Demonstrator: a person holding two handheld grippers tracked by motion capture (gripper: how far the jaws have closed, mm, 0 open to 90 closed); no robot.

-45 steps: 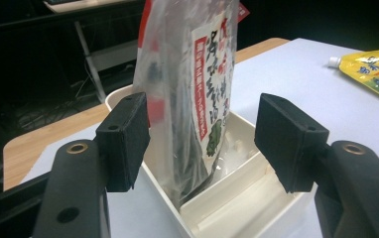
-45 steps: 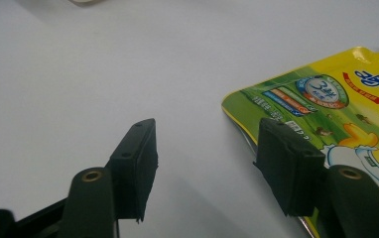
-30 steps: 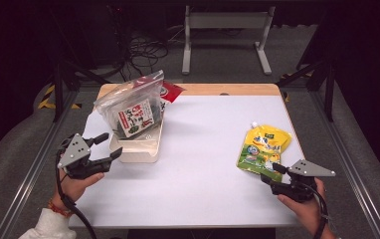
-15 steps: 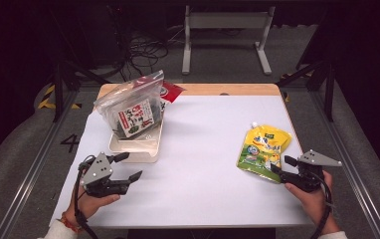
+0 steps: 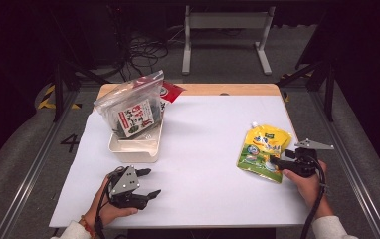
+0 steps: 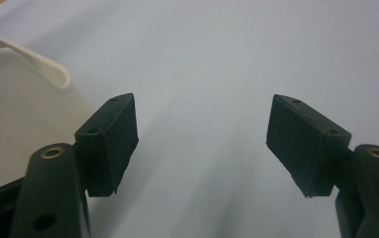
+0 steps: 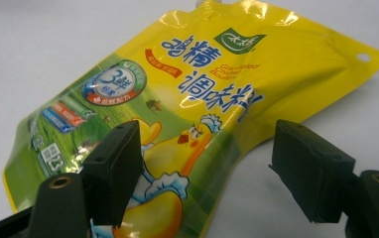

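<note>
Right now the right hand-held gripper [image 5: 276, 162] sits at the near right edge of the yellow seasoning pouch [image 5: 264, 152], which lies flat on the white table [image 5: 213, 144] toward its right side. In the right gripper view the jaws stand apart and have just been opening; the left jaw hangs over the pouch's [image 7: 187, 114] printed face near its lower corner, the right jaw over bare table just beside the pouch's edge, and the pads press on nothing, so this hand-held gripper [image 7: 205, 173] is released.

On the left, the left hand-held gripper [image 5: 150, 183] rests low over the table near its front edge, just in front of the white plastic tray [image 5: 133, 149]. Its jaws too stand apart with only bare table between them, as the left gripper view [image 6: 202, 144] shows, with the tray's curved rim [image 6: 33, 62] at the left edge.

A clear zip bag of packets [image 5: 131, 107] stands in the tray, leaning toward the table's back left corner, with a red packet [image 5: 170, 91] just behind it.
</note>
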